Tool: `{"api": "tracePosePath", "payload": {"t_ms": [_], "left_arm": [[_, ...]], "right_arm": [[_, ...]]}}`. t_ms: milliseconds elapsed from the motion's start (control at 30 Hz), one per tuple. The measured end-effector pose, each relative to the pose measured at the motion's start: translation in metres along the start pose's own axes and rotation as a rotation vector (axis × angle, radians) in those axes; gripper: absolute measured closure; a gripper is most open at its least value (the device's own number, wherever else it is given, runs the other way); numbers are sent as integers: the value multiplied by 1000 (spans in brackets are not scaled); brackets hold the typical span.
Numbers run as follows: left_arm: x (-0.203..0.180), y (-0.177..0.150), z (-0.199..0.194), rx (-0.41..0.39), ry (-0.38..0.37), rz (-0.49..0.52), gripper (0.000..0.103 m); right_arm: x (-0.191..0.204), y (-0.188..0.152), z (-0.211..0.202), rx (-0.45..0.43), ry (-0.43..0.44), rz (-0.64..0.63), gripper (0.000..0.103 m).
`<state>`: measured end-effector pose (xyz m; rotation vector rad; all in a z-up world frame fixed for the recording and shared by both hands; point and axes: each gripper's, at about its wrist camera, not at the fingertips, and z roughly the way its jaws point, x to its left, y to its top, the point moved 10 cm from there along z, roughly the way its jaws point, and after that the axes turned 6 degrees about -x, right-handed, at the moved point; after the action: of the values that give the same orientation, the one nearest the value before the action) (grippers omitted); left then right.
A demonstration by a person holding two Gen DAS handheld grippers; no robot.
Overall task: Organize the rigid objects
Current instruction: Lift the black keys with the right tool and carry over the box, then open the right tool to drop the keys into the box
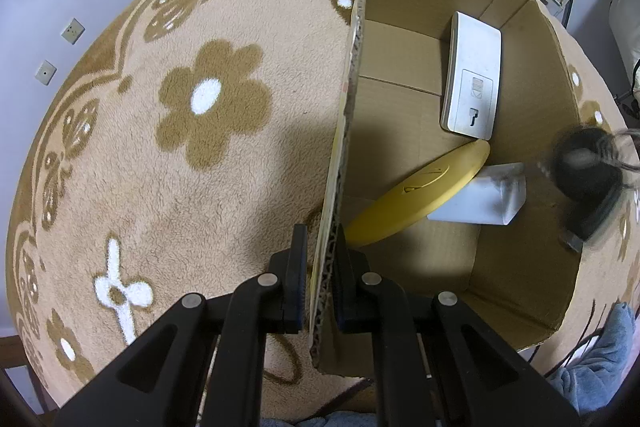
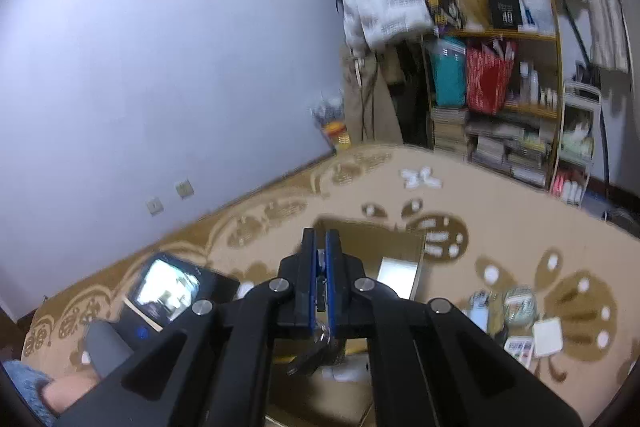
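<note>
You've got the left gripper (image 1: 320, 267) clamped on the box (image 1: 400, 107) wall, probably to steady it. The right gripper (image 2: 320, 267) is pinched nearly closed on a dark metal thing (image 2: 316, 351) above the box, likely for dropping next to the yellow disc (image 1: 420, 191) and white plate (image 1: 474, 79).

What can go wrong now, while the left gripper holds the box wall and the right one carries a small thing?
1. The left gripper pinches only the cardboard box wall; a pull may bend it or tip the box.
2. The right gripper holds a small metal item that hangs below the jaws; it might slip out.
</note>
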<state>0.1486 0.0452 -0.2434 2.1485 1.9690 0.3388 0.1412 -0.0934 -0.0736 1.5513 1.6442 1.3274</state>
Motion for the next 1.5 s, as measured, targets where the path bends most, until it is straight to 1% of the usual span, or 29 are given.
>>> {"api": "tracePosePath", "payload": {"t_ms": [167, 367, 500, 567, 600, 633, 667, 733, 800, 867, 933, 967, 1000, 1067, 1267, 1500], "left_arm": [[0, 0, 0, 0, 1, 1, 92], [0, 0, 0, 1, -1, -1, 92], [1, 0, 0, 1, -3, -4, 92], [1, 0, 0, 2, 0, -1, 92], [1, 0, 0, 1, 1, 0, 92], [1, 0, 0, 1, 1, 0, 92], [1, 0, 0, 1, 2, 0, 92], [1, 0, 0, 1, 2, 0, 92], [1, -1, 0, 0, 2, 1, 92], [1, -1, 1, 0, 4, 4, 92], [1, -1, 1, 1, 2, 1, 92], [2, 0, 1, 2, 0, -3, 92], [2, 0, 1, 2, -1, -7, 92], [1, 0, 1, 0, 4, -2, 92], [1, 0, 1, 1, 2, -4, 92], [1, 0, 0, 0, 2, -3, 91]], "right_arm": [[-19, -31, 21, 101, -27, 28, 97], [-41, -63, 36, 219, -46, 99, 97], [-40, -69, 37, 243, -38, 85, 97], [-39, -66, 33, 233, -60, 61, 94], [-40, -64, 33, 227, -75, 57, 87], [-42, -62, 31, 222, -95, 55, 78], [-42, -60, 29, 217, -100, 56, 73], [-46, -57, 26, 206, -114, 53, 49], [-52, -53, 21, 194, -139, 53, 37], [-59, -50, 17, 186, -155, 62, 29], [-68, -49, 14, 185, -179, 68, 15], [-74, -48, 11, 177, -202, 74, 12], [-84, -50, 8, 168, -242, 84, 7], [-97, -55, 5, 172, -279, 113, 5], [-146, -91, 1, 273, -385, 257, 5], [-196, -127, -11, 338, -501, 343, 5]]}}
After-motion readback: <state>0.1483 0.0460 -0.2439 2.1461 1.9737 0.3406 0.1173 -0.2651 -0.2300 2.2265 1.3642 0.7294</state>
